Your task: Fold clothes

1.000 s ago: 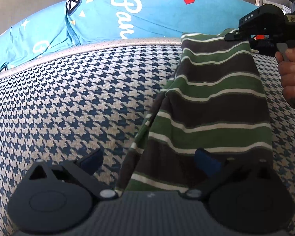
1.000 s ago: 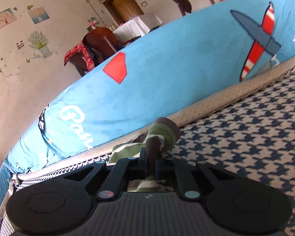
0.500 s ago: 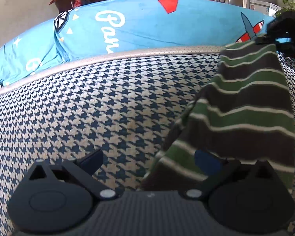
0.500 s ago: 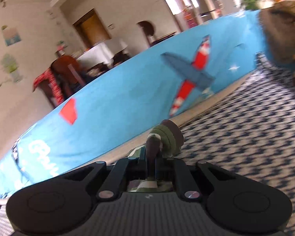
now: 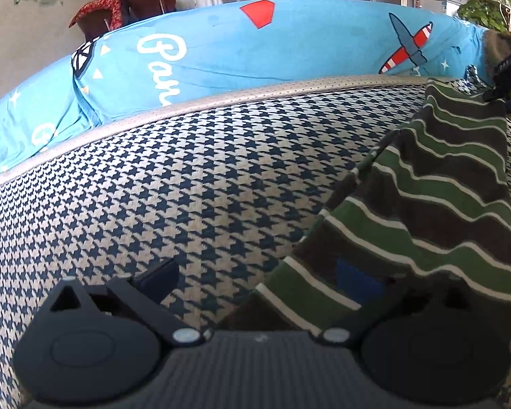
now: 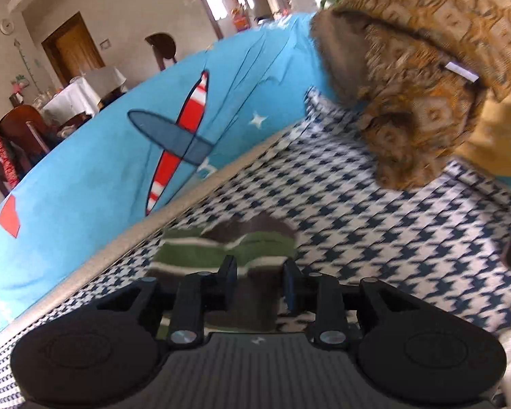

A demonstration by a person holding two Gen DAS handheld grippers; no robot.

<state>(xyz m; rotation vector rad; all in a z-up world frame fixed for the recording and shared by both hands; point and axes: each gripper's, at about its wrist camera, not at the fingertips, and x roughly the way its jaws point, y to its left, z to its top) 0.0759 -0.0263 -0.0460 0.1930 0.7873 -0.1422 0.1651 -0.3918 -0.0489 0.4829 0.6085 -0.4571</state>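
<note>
I have the striped garment (image 5: 436,204) lying as a long band on the checked cushion (image 5: 187,187), running from my left claw (image 5: 255,279) away toward the far right corner, where the right claw (image 6: 259,283) works. My left claw stands wide apart; its right finger (image 5: 354,283) shows partly under the near edge of the cloth, the left finger (image 5: 156,276) over bare cushion, so it grips nothing. In the right wrist view my right claw's fingers are spread a little, and the far end of the garment lies between and ahead of them; they straddle it rather than pinch it, as far as the blur lets me judge. A brown patterned pile (image 6: 426,78) sits just beyond, against the blue cover (image 5: 255,54).

This fits either having just laid the band down or being about to take it up. To do it well, I would keep both ends square, keep the stripes running straight, and keep the cloth clear of the brown pile
</note>
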